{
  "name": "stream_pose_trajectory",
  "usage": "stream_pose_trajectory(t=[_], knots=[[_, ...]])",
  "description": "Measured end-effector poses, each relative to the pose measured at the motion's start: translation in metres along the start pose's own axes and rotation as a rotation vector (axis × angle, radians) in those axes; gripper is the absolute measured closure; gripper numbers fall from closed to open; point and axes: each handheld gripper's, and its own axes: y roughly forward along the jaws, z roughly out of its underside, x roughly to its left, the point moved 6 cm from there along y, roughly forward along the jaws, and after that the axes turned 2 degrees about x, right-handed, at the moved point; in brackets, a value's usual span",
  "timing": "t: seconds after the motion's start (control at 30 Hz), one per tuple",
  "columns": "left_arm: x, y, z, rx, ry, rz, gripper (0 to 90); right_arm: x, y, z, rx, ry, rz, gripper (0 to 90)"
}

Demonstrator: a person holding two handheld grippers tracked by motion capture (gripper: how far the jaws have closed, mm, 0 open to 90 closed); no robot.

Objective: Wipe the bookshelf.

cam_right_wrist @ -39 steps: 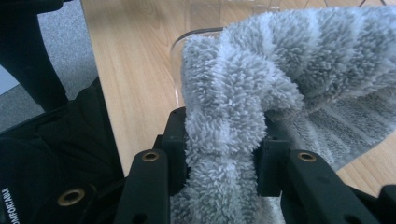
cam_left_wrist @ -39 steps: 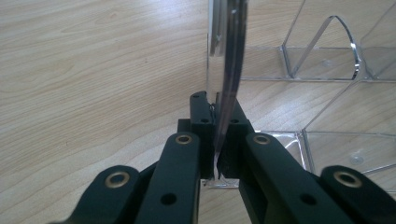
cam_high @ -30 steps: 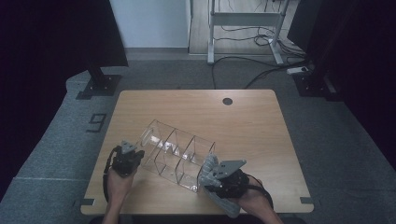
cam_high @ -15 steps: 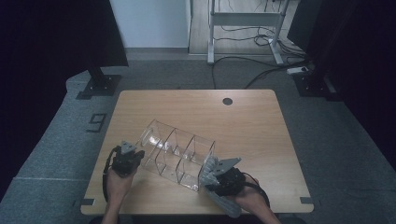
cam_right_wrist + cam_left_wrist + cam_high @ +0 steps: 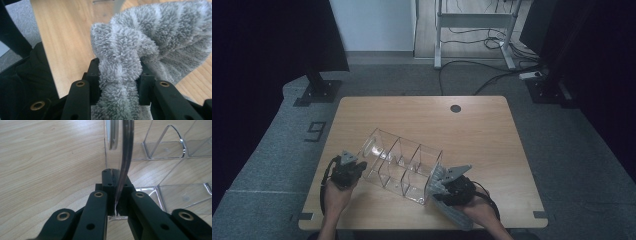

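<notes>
Step in hand looks like wiping the clear acrylic organizer, lying tilted near-centre on the table. Left tongs clamp its left wall, fully closed. Right tongs pinch a bunched grey cloth at the organizer's right end, part open. Next, prob.: push cloth into a compartment w/ left steadying.

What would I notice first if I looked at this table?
First comes the see-through plastic organizer, lying tilted near the front of the wooden table. The left gripper pinches one thin clear wall at its left end. At its right end, the right gripper holds a bunched, fluffy grey striped cloth.
</notes>
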Motion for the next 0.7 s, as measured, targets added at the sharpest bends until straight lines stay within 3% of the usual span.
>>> stream_pose_trajectory(t=[0.7], knots=[[0.001,0.0,0.0,0.0,0.006,0.007,87.5,-0.051,0.003,-0.005,-0.005,0.107,0.119,63.1]])
